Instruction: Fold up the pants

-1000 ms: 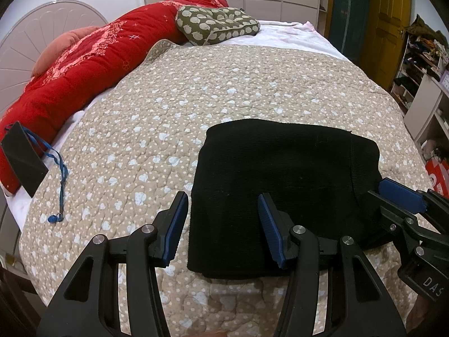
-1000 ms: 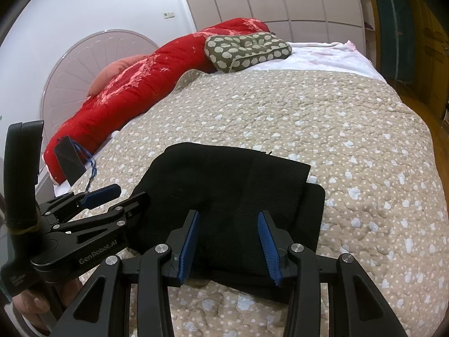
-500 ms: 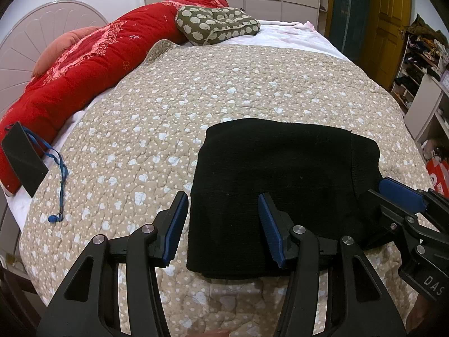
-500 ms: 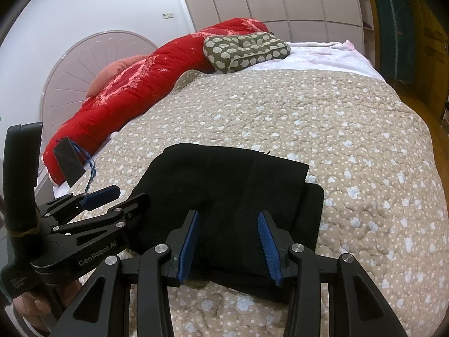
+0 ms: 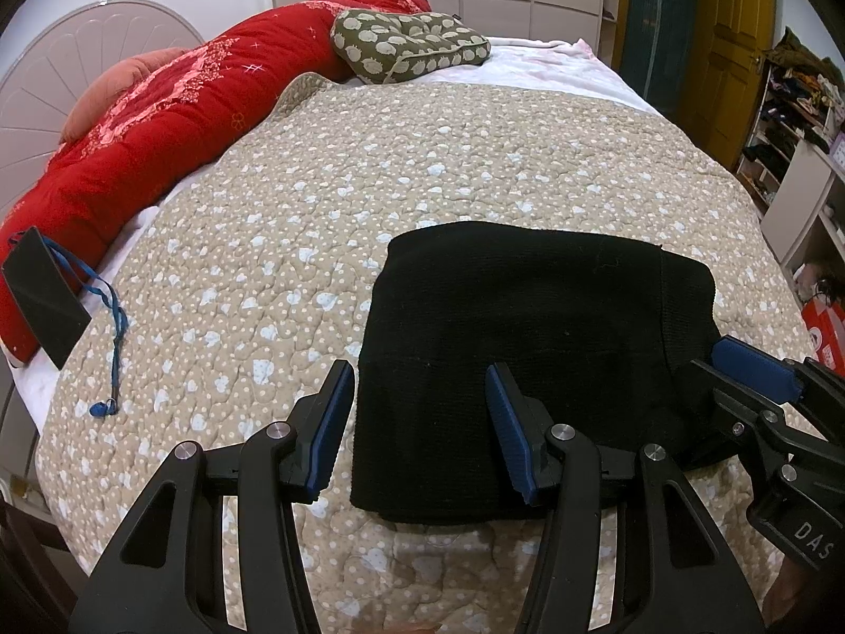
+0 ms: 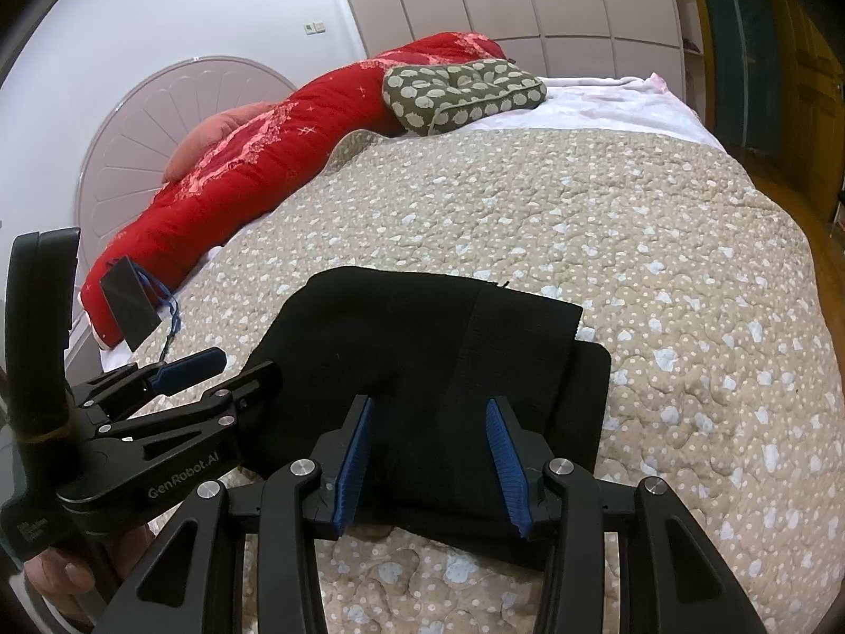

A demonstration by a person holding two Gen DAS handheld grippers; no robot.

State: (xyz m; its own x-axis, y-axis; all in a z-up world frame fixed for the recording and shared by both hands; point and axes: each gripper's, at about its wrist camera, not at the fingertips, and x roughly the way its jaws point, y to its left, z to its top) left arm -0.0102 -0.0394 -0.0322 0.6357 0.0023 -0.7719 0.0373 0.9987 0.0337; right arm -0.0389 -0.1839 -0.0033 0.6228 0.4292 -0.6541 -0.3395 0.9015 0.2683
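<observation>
The black pants [image 5: 528, 327] lie folded into a flat rectangle on the beige quilted bed [image 5: 317, 211]; they also show in the right wrist view [image 6: 422, 359]. My left gripper [image 5: 417, 422] is open and empty, hovering over the near left edge of the pants. My right gripper [image 6: 428, 454] is open and empty over the near right part of the pants. Each gripper shows in the other's view: the right one [image 5: 760, 385] at the right edge, the left one [image 6: 211, 375] at the left.
A red duvet [image 5: 158, 127] and a green patterned cushion [image 5: 406, 45] lie at the far side of the bed. A black card with a blue lanyard [image 5: 47, 296] lies at the left edge. Shelves [image 5: 792, 105] and a door stand at the right.
Almost nothing has changed. Both grippers stay open over the near edge of the folded pants, with only a slight drift of the right view.
</observation>
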